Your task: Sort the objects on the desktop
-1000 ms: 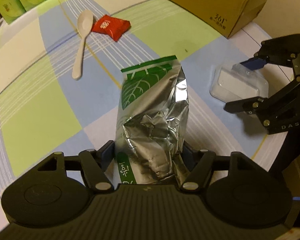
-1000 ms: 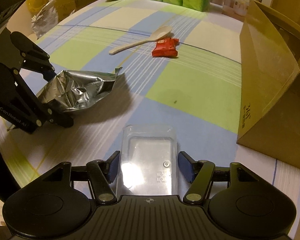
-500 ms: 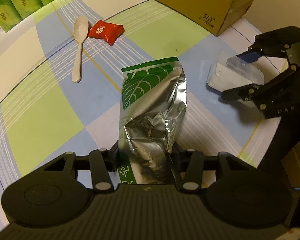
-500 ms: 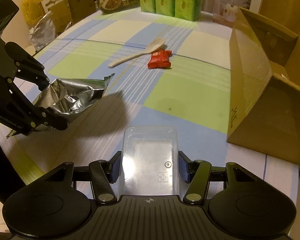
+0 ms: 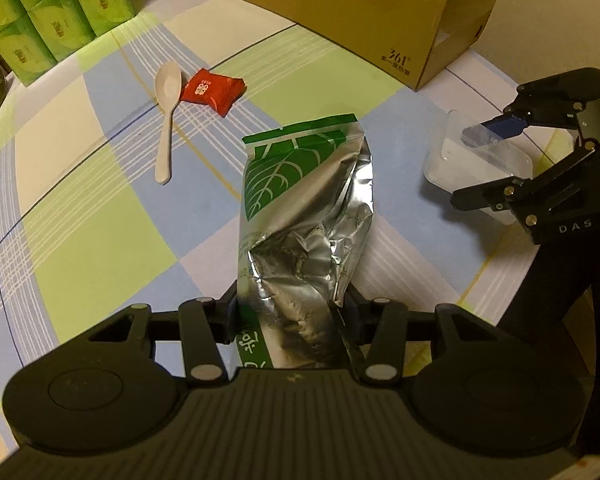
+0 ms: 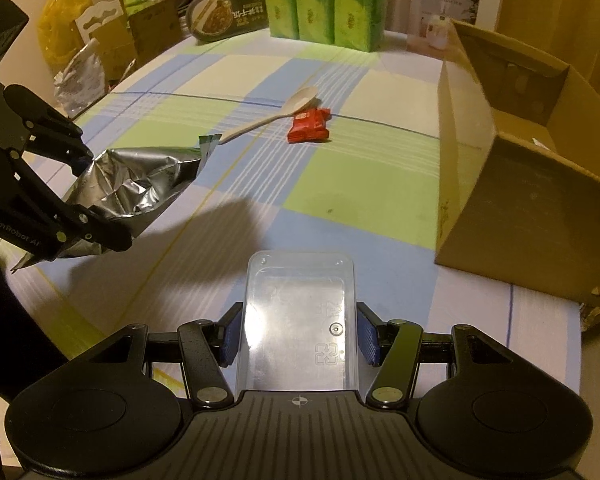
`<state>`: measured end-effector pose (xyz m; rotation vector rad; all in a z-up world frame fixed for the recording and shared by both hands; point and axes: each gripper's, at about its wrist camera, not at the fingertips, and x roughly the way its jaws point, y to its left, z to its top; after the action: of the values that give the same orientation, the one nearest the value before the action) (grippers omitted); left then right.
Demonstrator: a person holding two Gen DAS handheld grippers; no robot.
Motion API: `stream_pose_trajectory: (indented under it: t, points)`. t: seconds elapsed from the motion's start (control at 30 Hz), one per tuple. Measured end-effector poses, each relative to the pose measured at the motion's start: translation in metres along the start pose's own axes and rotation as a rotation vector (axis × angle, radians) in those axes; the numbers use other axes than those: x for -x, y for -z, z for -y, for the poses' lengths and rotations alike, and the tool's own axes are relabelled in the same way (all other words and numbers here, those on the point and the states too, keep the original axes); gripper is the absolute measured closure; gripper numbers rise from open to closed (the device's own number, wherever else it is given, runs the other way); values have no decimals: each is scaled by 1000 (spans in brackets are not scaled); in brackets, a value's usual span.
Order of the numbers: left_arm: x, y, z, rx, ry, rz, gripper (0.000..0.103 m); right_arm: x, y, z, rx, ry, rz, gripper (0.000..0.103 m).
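Observation:
A crumpled silver foil bag (image 5: 304, 200) with a green leaf print hangs off the checked tablecloth, and my left gripper (image 5: 292, 304) is shut on its lower end. From the right wrist view the same bag (image 6: 140, 176) sits squeezed in the left gripper (image 6: 96, 188) at the left. My right gripper (image 6: 300, 336) is shut on a clear plastic box (image 6: 300, 304), its blue pads pressed on both long sides. In the left wrist view the clear box (image 5: 460, 156) is held at the right by the right gripper (image 5: 488, 160), above the cloth.
A white spoon (image 5: 166, 120) and a red snack packet (image 5: 212, 90) lie side by side farther out on the cloth. An open cardboard box (image 6: 520, 200) stands at the right. Green tissue packs (image 6: 320, 0) and other packages line the far edge.
The left jaws closed in on the foil bag. Both grippers have risen with bag and clear box, and the tabletop looks farther away.

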<state>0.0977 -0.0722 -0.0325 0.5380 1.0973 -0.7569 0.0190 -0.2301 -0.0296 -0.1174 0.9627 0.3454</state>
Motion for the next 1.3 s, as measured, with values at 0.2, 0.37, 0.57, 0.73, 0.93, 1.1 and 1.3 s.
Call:
stream_pose_trajectory:
  t: [0.2, 0.37, 0.57, 0.73, 0.93, 1.1, 1.3]
  points:
    - [6, 1, 9, 1, 3, 14, 59, 9, 5, 4, -21, 9, 13, 49]
    - [8, 0, 14, 0, 10, 23, 59, 15, 7, 8, -45, 12, 25, 49]
    - [11, -1, 19, 14, 25, 41, 59, 22, 10, 16, -73, 19, 40, 49]
    - [12, -7, 24, 34, 43, 55, 59, 30, 11, 23, -95, 26, 59, 49]
    - [14, -16, 33, 37, 59, 74, 59, 41, 10, 30, -113, 36, 85, 49]
    - [17, -24, 40, 36, 69, 85, 59, 49, 9, 37, -125, 51, 102, 49]
    - [22, -38, 48, 39, 69, 101, 59, 60, 8, 46, -139, 69, 122, 49]
